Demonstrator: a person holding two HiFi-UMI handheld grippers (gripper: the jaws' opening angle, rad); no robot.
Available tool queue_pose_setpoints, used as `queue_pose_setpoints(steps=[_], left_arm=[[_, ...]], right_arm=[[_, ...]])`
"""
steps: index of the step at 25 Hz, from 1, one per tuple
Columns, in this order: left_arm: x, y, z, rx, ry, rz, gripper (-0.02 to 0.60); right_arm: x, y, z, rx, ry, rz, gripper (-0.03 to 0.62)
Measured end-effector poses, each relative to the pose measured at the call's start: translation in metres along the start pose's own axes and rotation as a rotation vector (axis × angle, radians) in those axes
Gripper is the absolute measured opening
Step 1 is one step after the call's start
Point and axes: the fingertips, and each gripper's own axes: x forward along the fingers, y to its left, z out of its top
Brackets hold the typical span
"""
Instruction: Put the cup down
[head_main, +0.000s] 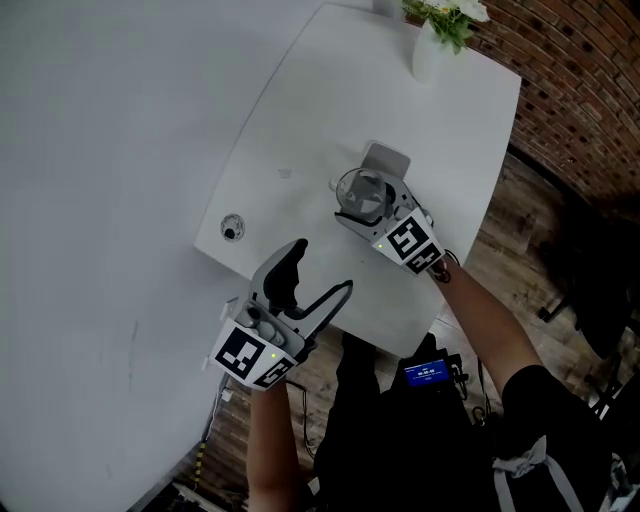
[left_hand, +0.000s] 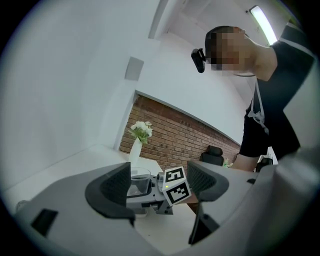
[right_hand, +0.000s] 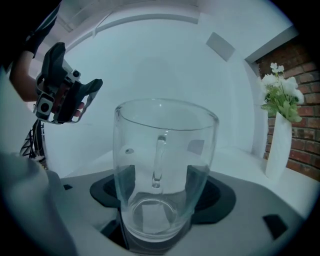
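While the right tongs (head_main: 372, 190) clamp the cup (right_hand: 165, 150) above the tabletop (head_main: 330, 90) mid-frame, setting down and release seem undone; left tongs (head_main: 325, 267) gape empty.

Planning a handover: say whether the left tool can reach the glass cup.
Probably yes: the left tool is open, empty and faces the cup, nothing between; the right tool grips its lower sides.

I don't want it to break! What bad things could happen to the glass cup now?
The glass cup is smooth, and only the right gripper's jaws hold it, low on its sides, so it might slip. If it lands hard or tilted on the white table, it could tip over or crack.
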Motion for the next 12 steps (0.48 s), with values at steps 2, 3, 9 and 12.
queue_pose_setpoints(steps=[2,3,9,12], left_arm=[[-0.001,0.003,-0.001,-0.002,0.005,0.005,0.359],[-0.002,0.005,-0.002,-0.002,0.007,0.008,0.359],[-0.006,0.014,-0.002,-0.032,0.000,0.018,0.359],[-0.007,0.016,-0.003,-0.037,-0.001,0.018,0.359]], right_arm=[[0.006,-0.001,-0.002,-0.016,0.004,-0.003,0.370],[0.009,-0.002,-0.004,-0.026,0.010,-0.006,0.370],[0.015,0.005,-0.016,-0.153,0.088,-0.010,0.370],[0.018,0.010,-0.023,-0.209,0.137,-0.007,0.370]])
